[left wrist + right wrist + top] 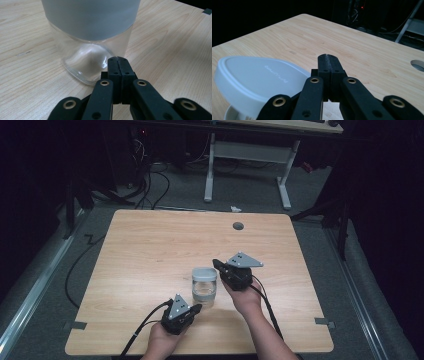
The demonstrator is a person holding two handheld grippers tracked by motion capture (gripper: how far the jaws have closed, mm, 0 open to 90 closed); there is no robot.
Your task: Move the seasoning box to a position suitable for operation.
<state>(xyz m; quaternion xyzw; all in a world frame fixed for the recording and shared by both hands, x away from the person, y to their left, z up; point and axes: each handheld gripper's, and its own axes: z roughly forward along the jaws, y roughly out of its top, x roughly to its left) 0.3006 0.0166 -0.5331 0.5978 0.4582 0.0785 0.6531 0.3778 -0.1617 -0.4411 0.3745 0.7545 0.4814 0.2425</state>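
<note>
On the desk, a lidded jar stood between your grippers. Your left gripper and right gripper had fingers pressed together, holding nothing.

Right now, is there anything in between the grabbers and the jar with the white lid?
Nothing visible. The jar stands alone on the table. The left gripper, jaws shut, points at the jar's clear base with only bare wood between. The right gripper, jaws also shut, sits just beside the lid.
</note>
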